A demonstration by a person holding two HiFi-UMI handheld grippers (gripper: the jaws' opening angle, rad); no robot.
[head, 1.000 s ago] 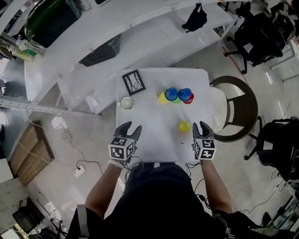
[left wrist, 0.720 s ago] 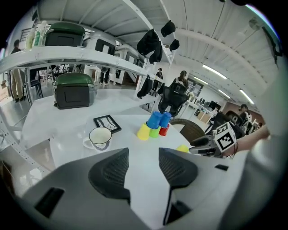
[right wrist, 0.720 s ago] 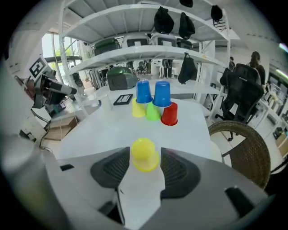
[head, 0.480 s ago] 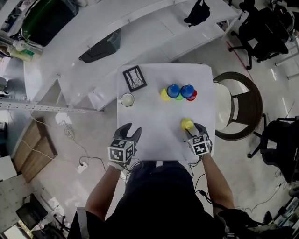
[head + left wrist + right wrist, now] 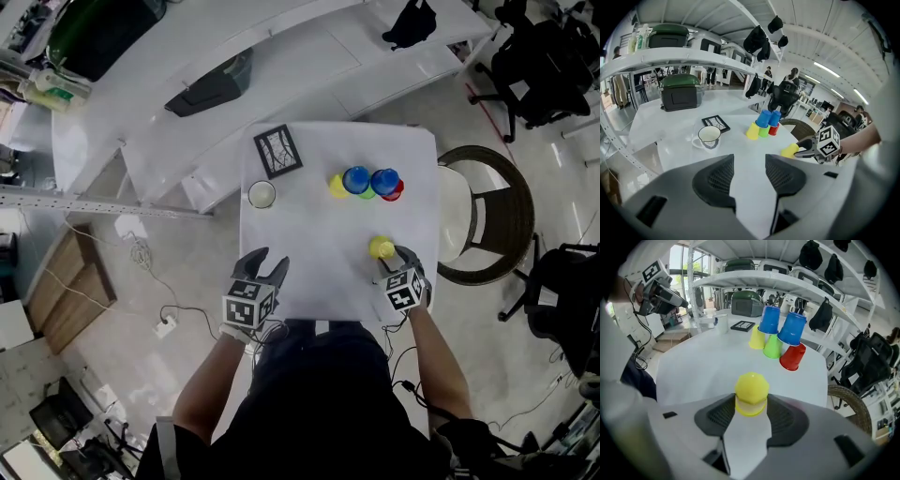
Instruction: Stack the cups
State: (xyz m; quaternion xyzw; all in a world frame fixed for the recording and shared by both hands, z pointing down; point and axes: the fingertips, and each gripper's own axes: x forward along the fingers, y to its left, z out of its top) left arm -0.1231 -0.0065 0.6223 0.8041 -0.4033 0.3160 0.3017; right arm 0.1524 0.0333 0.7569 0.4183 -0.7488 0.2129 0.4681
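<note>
Yellow cup (image 5: pixel 751 392) sits between right gripper's (image 5: pixel 751 405) just-closing fingers (image 5: pixel 719 416), seemingly gripped.

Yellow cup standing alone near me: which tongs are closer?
Right. The right tongs hold the yellow cup between jaws that just closed further; the left tongs hover apart at the table's opposite front corner.

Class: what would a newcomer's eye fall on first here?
A bright pyramid of cups, blue over yellow, green and red, stands at the table's far side. Nearer, a lone yellow cup sits upside down between the jaws of the right gripper, which have just been closing.
</note>
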